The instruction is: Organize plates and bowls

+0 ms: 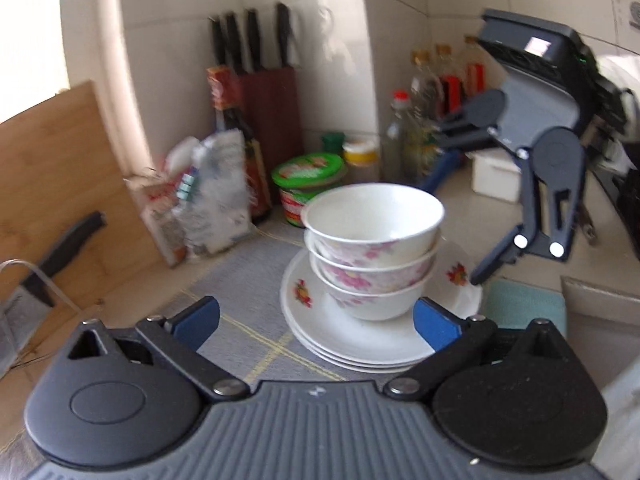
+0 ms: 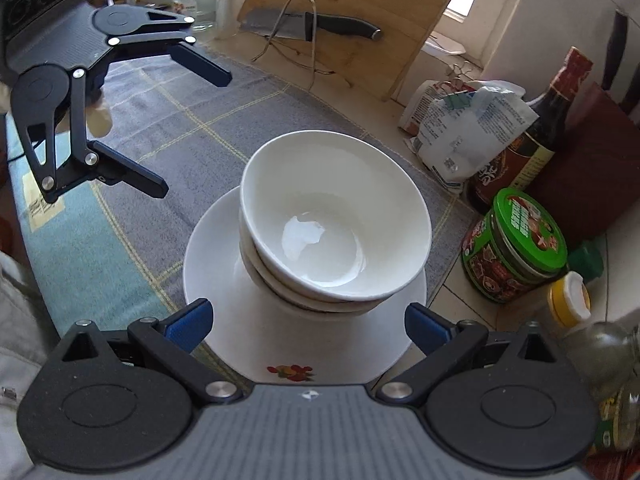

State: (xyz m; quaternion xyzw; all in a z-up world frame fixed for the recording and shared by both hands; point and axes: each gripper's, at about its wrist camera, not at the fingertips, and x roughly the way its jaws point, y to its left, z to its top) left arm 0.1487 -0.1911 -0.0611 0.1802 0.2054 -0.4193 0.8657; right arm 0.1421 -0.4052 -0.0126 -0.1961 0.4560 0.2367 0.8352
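Three bowls (image 1: 372, 248) sit nested in one stack, pink flowers on their sides, and that stack stands on a pile of white plates (image 1: 360, 344) on the grey checked mat (image 1: 240, 304) that covers the counter. Seen from the left wrist, the whole pile is dead ahead at twelve o'clock, between the blue pads of the left hand-held gripper (image 1: 316, 322), whose jaws are spread wide with nothing pinched. Over at two o'clock hangs the right hand-held gripper (image 1: 456, 220), jaws also spread wide, one fingertip just above the plate rim; whether it touches, I cannot tell. From the right wrist, the top bowl (image 2: 336, 216) gleams empty and white right in front, and the left hand-held gripper (image 2: 196, 132) hovers at ten o'clock, apart from the crockery. A green-lidded tub (image 2: 516, 244) stands at three o'clock of the plates, a dark sauce bottle (image 2: 520, 148) behind it, and a cutting board (image 2: 360, 12) leans at twelve o'clock with a black-handled knife (image 2: 320, 26) before it.
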